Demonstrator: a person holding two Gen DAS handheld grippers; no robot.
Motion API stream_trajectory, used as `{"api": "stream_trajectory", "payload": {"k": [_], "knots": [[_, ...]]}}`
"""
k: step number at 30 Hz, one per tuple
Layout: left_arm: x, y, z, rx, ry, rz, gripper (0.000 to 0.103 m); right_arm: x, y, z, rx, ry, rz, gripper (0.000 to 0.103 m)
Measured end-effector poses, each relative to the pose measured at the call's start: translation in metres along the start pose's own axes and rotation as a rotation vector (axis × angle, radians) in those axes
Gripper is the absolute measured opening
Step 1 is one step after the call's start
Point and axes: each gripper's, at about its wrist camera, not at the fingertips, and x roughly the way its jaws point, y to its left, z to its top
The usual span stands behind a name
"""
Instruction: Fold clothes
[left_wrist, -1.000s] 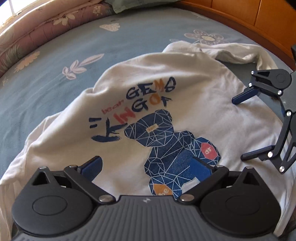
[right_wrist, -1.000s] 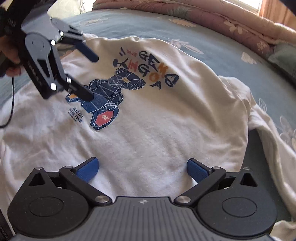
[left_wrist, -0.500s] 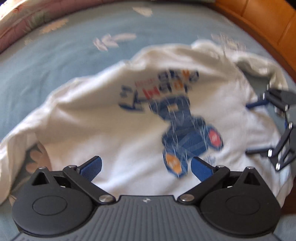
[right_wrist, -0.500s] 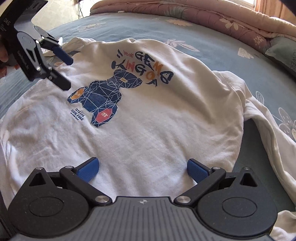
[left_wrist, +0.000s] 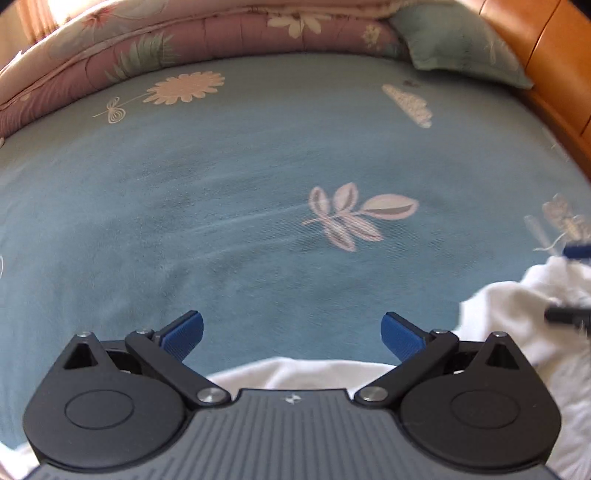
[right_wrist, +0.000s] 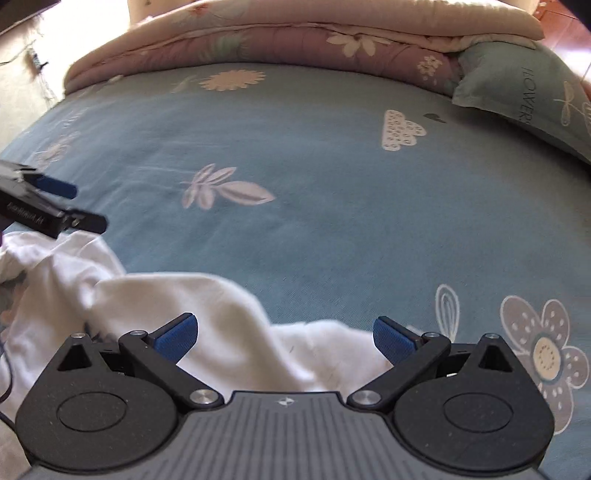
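The white printed T-shirt lies rumpled on the blue bed sheet, mostly below both cameras. In the left wrist view only its white edge shows under the gripper and at the right. My left gripper is open and empty, over the shirt's edge and the sheet. My right gripper is open and empty, just above the bunched white cloth. The left gripper's fingers show at the left of the right wrist view; the right gripper's fingers show blurred at the right edge of the left wrist view.
A folded pink floral quilt runs along the far side of the bed. A pale green pillow lies at the far right. A wooden headboard borders the bed on the right.
Both cameras swung off the flat shirt and its bear print toward the far side of the bed. The shirt now looks bunched at the near edge. Both grippers stayed open.
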Motion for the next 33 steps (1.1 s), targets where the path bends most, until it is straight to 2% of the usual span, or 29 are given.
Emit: {"api": "stream_trajectory", "payload": {"k": [4, 8, 11, 17, 21, 26, 30, 33], "knots": [[0.02, -0.002, 0.007, 0.084, 0.055, -0.027, 0.102, 0.031, -0.006, 0.03, 0.1, 0.048, -0.095, 0.103], [0.028, -0.013, 0.002, 0.212, 0.079, -0.043, 0.102, 0.061, -0.008, 0.043, 0.133, 0.144, -0.158, 0.103], [0.027, -0.024, -0.007, 0.309, 0.086, -0.033, 0.102, 0.063, -0.003, 0.035, 0.087, 0.201, -0.112, 0.103], [0.008, -0.032, -0.028, 0.371, 0.101, -0.054, 0.102, 0.064, 0.007, 0.018, -0.006, 0.312, -0.021, 0.103], [-0.002, -0.034, -0.049, 0.42, 0.11, -0.043, 0.102, 0.045, 0.019, -0.003, -0.074, 0.322, -0.021, 0.103], [-0.015, -0.026, -0.078, 0.399, 0.142, -0.064, 0.102, 0.02, 0.043, -0.035, -0.207, 0.332, -0.028, 0.103], [-0.019, -0.028, -0.106, 0.382, 0.209, -0.079, 0.102, 0.003, 0.061, -0.068, -0.275, 0.344, -0.015, 0.103], [-0.028, -0.03, -0.11, 0.381, 0.196, -0.089, 0.102, -0.003, 0.067, -0.088, -0.306, 0.373, -0.003, 0.103]]}}
